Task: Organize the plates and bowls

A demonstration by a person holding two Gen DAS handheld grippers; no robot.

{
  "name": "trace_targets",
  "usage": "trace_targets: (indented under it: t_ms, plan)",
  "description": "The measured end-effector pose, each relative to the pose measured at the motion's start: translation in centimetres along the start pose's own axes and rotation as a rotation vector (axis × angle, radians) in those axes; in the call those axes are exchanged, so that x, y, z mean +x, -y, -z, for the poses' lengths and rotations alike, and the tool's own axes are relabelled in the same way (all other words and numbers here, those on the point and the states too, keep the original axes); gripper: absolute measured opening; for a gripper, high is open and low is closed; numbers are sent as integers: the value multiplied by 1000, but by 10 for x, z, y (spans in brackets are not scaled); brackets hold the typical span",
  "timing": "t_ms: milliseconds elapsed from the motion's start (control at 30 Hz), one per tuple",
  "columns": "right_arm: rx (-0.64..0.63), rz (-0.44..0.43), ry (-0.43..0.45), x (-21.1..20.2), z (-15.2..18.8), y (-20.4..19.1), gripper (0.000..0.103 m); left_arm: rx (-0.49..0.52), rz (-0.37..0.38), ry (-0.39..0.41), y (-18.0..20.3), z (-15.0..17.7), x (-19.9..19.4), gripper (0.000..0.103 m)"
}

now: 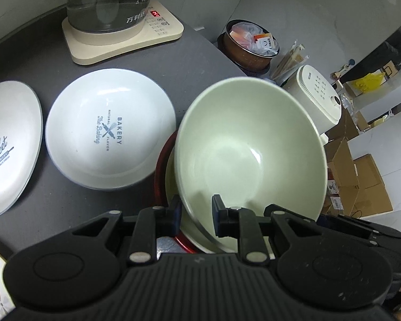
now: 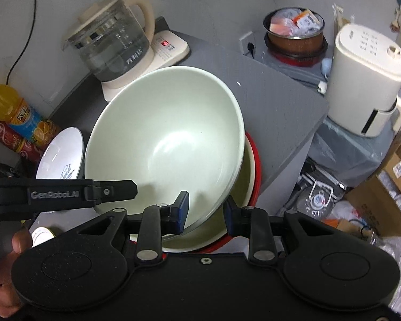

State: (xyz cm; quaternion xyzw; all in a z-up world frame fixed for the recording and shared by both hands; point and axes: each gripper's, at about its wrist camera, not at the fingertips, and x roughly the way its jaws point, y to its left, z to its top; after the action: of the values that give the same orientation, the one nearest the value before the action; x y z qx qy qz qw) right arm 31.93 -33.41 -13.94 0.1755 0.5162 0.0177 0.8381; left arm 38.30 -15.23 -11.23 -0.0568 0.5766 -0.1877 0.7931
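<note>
A pale green bowl is held tilted above a stack of a cream dish on a red plate. My left gripper straddles the bowl's near rim, one finger inside and one outside, shut on it. My right gripper grips the same bowl at its near rim in the same way. The cream dish and red plate show under it in the right wrist view. A white "Bakery" plate and a "Sweet" plate lie to the left on the grey table.
A glass kettle on a cream base stands at the back. A white appliance and a brown pot sit right of the table's edge. Drink bottles stand at left. Cardboard boxes lie on the floor.
</note>
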Motion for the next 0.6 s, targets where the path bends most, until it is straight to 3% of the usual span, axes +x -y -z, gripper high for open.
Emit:
trace_targets:
  t_ms: [300, 600]
  plan:
    - [7, 4, -1, 1, 1, -1, 28, -11, -8, 18, -4, -1, -10, 24]
    - [-17, 23, 22, -8, -1, -3, 35, -24, -24, 35, -6, -4, -15, 24]
